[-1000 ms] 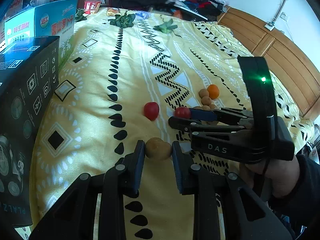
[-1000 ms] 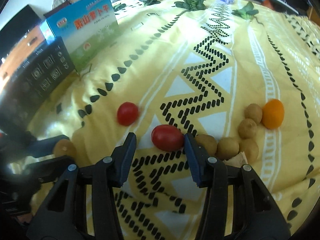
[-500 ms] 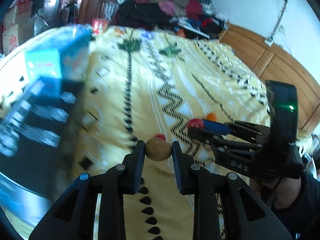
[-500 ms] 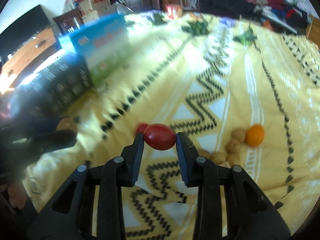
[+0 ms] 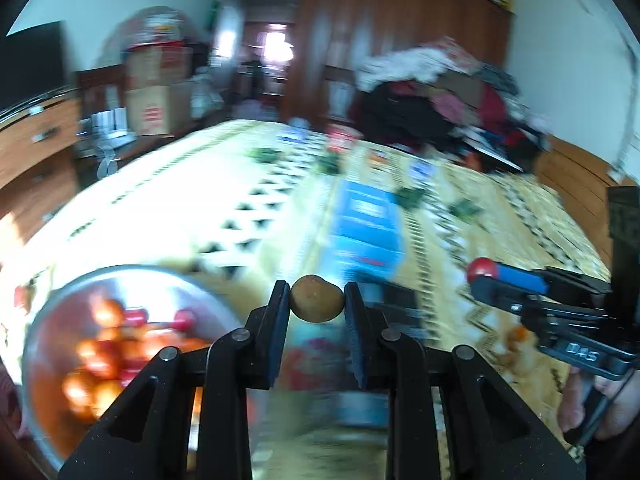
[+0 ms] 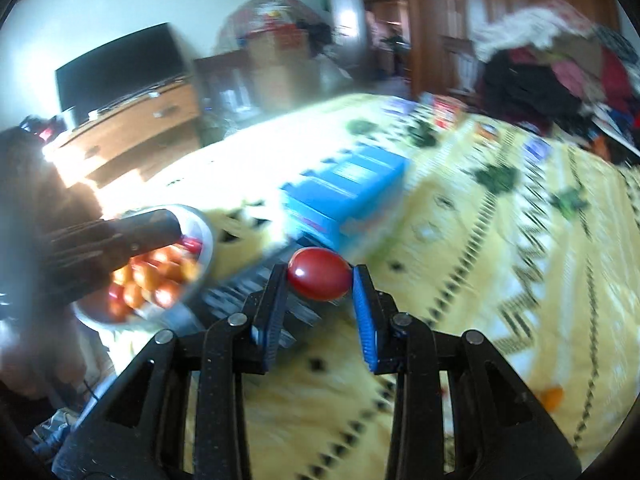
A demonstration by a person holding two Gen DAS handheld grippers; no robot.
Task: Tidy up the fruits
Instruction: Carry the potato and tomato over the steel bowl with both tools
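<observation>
Writing: the letters "DAS" read on the body of the right gripper (image 5: 480, 276) in the left wrist view; print on the blue box (image 6: 348, 196) is blurred past reading.

Left gripper (image 5: 317, 304): jaws narrow, pressed on both sides of a small brown fruit (image 5: 317, 298) held at their tips, lifted clear of the bed (image 5: 168, 216).

Right gripper: jaws narrow, clamped on a red tomato (image 6: 319, 274) at their tips, also off the bed. Its jaws have just been closing, with the tomato between them.

Bowl (image 5: 116, 274): metal, round, at the bed's left edge, holding blurred red and orange fruit. It lies low and left of the brown fruit in the left wrist view; in the right wrist view it sits left of the tomato, partly behind the left gripper.

Blue box: on the bed beyond both held fruits.

One orange fruit (image 6: 554, 396) lies on the bedcover at lower right.

Open room: bare yellow patterned bedcover right of the box; a wooden dresser (image 6: 132, 136) stands beyond the bed's left edge.
</observation>
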